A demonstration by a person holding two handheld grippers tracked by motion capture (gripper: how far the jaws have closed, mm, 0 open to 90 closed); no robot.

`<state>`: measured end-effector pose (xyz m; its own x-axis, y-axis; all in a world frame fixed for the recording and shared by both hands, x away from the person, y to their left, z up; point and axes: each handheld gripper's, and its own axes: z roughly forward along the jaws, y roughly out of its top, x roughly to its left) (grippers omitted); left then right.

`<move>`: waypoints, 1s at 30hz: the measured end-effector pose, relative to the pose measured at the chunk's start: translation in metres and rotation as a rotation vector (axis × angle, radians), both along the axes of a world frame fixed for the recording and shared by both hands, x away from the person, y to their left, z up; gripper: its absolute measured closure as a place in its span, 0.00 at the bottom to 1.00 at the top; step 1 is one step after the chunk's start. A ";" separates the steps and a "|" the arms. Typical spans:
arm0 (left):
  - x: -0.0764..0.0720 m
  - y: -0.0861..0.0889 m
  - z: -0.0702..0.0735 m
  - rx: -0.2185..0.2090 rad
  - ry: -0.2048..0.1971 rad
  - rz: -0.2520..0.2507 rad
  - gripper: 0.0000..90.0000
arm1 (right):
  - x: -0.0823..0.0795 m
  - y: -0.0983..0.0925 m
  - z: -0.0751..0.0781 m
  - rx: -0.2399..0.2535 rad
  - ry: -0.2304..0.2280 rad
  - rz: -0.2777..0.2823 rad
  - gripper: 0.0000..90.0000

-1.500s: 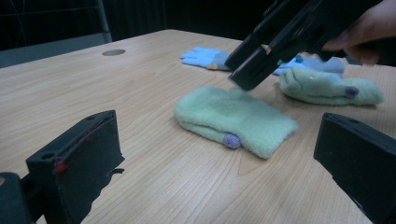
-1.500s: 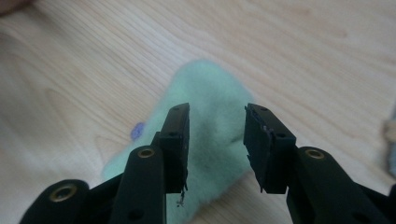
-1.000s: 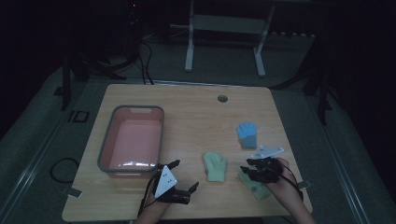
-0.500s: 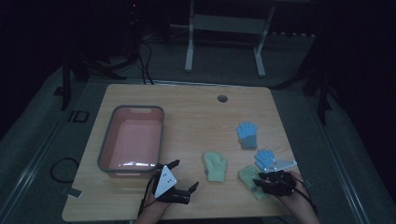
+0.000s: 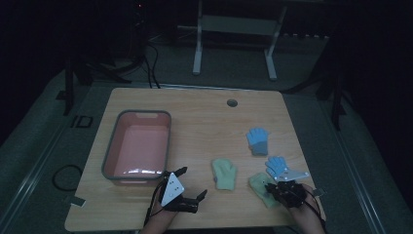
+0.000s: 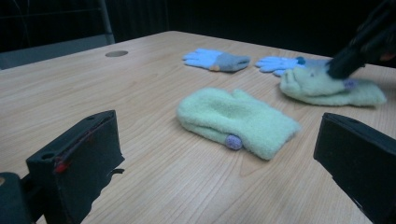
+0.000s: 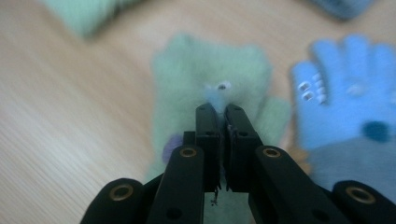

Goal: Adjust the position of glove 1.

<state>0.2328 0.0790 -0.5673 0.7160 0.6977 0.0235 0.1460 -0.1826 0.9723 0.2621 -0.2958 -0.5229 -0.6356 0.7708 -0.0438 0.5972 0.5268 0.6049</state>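
Two pale green mittens and two blue gloves lie on the wooden table (image 5: 195, 112). One green mitten (image 5: 224, 174) (image 6: 233, 119) lies flat just ahead of my left gripper (image 5: 193, 183) (image 6: 217, 140), which stands open with nothing between its jaws. The second green mitten (image 5: 258, 184) (image 7: 187, 79) lies under my right gripper (image 5: 269, 187) (image 7: 220, 109), whose jaws are shut with their tips down on its middle. I cannot tell whether any fabric is pinched. One blue glove (image 5: 277, 165) (image 7: 345, 79) lies right beside that mitten; the other blue glove (image 5: 257, 140) (image 6: 215, 59) lies farther back.
A grey-rimmed pink tub (image 5: 109, 156) stands at the left of the table, just beyond my left gripper, with nothing in it. A round cable hole (image 5: 232, 103) sits near the far edge. A white stand's legs (image 5: 197, 48) rise behind the table.
My right gripper has pulled back toward the near edge, off the blue glove, and now sits on the second green mitten. The left gripper has stayed put.
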 end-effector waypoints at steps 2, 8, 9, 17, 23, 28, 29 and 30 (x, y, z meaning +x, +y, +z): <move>0.000 0.000 0.000 0.002 -0.001 0.001 0.01 | -0.002 0.001 0.013 0.051 -0.026 -0.052 0.96; 0.000 -0.001 0.000 0.003 -0.002 0.002 0.01 | 0.000 0.019 0.044 0.090 -0.087 -0.202 0.96; 0.000 0.000 0.000 0.002 -0.001 0.002 0.01 | 0.001 0.026 0.046 0.077 -0.091 -0.215 0.96; -0.001 -0.001 0.000 0.011 -0.008 0.004 0.01 | 0.016 0.055 0.025 0.040 -0.090 -0.282 0.96; 0.000 0.000 0.000 0.001 -0.003 0.005 0.01 | 0.024 0.064 0.002 0.029 -0.058 -0.322 0.95; -0.001 -0.001 0.000 0.006 -0.005 0.000 0.01 | 0.027 0.065 -0.014 0.009 -0.036 -0.321 0.92; -0.001 -0.001 0.000 0.006 -0.005 0.000 0.01 | 0.026 0.065 -0.014 0.013 -0.039 -0.321 0.90; 0.000 -0.001 0.000 0.005 -0.004 0.000 0.01 | 0.026 0.064 -0.013 0.013 -0.036 -0.312 0.86</move>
